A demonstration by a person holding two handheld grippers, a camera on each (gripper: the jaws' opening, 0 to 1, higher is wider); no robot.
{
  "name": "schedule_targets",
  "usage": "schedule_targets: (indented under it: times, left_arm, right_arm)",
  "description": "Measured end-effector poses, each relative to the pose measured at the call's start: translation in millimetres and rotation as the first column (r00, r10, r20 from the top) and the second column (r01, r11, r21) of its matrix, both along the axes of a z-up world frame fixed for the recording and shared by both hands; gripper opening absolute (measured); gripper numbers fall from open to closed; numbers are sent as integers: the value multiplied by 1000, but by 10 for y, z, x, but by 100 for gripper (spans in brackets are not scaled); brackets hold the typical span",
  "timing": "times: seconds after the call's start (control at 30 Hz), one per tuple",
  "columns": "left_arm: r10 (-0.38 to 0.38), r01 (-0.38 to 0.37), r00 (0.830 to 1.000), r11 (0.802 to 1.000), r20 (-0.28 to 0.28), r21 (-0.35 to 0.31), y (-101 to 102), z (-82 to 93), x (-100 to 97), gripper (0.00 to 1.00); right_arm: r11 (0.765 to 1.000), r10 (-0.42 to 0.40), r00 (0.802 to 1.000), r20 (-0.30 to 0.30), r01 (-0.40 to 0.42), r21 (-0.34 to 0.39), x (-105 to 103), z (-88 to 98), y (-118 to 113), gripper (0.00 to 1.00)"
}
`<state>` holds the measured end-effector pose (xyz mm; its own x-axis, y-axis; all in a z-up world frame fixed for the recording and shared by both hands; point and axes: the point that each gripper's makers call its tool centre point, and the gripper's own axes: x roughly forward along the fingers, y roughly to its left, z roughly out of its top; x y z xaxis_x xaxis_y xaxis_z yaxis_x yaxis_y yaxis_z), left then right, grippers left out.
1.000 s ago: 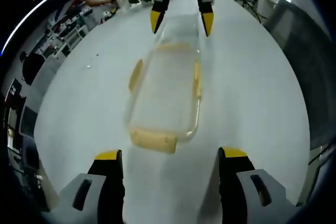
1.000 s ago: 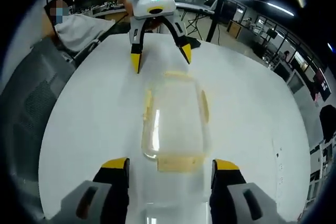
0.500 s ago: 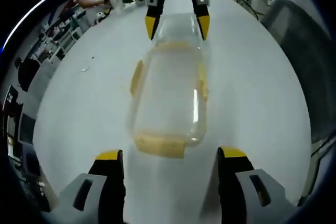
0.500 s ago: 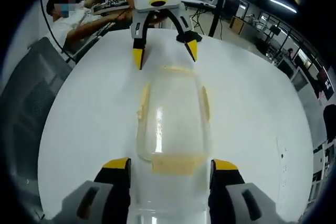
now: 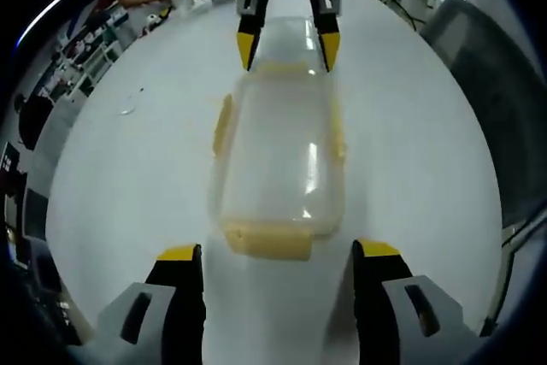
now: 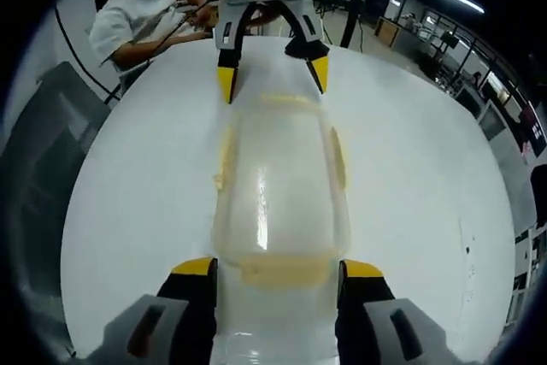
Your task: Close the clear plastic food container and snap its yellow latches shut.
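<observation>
Two grippers facing off | clear container (image 5: 278, 160) mid-frame on white table (image 5: 410, 151), yellow latches (image 5: 267, 241) around it | left gripper (image 5: 278, 254) spread wide, holding nothing | right gripper (image 6: 278, 269) same, straddling the container's near end

Container (image 5: 278, 160) clear glossy plastic; table (image 5: 410, 143) smooth matt white.

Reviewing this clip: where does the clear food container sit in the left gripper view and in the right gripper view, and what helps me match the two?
Left gripper view: the container lies lengthwise at centre, its near yellow latch just above this hand-held gripper's open jaws.
Right gripper view: the container is again central, its near end between the open jaws.
Shared landmark: the white table; each view has the other hand-held gripper at the container's far end.
</observation>
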<state>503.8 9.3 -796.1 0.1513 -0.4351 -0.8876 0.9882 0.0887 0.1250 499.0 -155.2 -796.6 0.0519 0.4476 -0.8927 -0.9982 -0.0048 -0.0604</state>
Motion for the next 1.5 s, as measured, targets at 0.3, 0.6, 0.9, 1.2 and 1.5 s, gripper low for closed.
schedule_targets:
  times: [0.3,0.6,0.9,1.2,1.5]
  left_arm:
    - [-19,20,998,1000,-56,9,-19,-38,46,66]
    - [-65,69,990,997,-122,28,-50,-63,-25,57]
    - [-75,79,990,997,-119,24,-73,-58,1,55]
    - [-79,83,991,996,-111,35,-43,-10,-17,37]
    - [-90,96,992,993,-85,73,-27,12,-7,37]
  right_arm:
    - [1000,-8,999,-34,8,1,10,-11,25,52]
    - [999,32,999,-41,-34,-42,-21,-70,18,43]
    - [999,25,998,-52,-28,-47,-15,-82,18,38]
    - [999,24,998,-52,-27,-45,-14,-90,30,36]
    - [996,36,998,-55,-40,-75,-10,-98,39,37]
